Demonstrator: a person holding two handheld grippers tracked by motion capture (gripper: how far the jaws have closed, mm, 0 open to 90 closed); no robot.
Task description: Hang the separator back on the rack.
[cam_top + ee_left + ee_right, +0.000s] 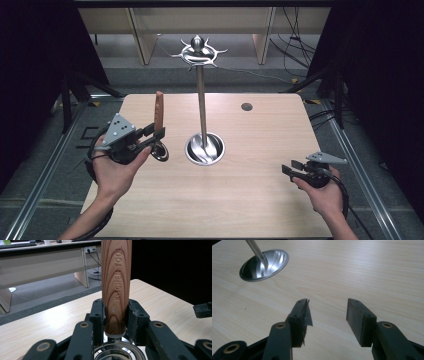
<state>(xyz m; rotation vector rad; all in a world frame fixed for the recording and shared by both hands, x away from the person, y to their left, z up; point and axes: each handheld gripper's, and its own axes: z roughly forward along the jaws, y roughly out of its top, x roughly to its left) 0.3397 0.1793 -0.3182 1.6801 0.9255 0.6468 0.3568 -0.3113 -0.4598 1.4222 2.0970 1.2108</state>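
1. Tongs on the left [159, 134] pinch the wooden handle [116, 285] of a kitchen utensil near its lower end, the jaws pressed against either side of the wood. The handle stands upright, stamped "KITCHEN TOOL" along its length in the left gripper view.

2. Below the grip, the utensil's round metal head [160, 151] hangs just over the worktop [240, 200]; whether it touches the surface I cannot tell. Gripping low on the handle likely keeps the heavy end under control and leaves the top free to be hooked.

3. Tongs on the right [327, 312] are spread apart with nothing between them, the pads [355, 317] hovering low over bare wood. A torn strip of lining shows on one jaw. This hand rests near the worktop's right edge, well apart from the utensil, seemingly waiting or ready to steady something.

4. Between the two hands stands a steel utensil stand [201, 100]: a dished round base [204, 148], a slim upright pole, and a crown of curved hooks [199, 51] at the top. The base sits just beside the held utensil.

5. Judging from this layout, the work in hand is hanging the utensil on a hook; holding it vertical suits lifting it up to the crown.

6. A small dark round hole [246, 106] sits at the worktop's far side.
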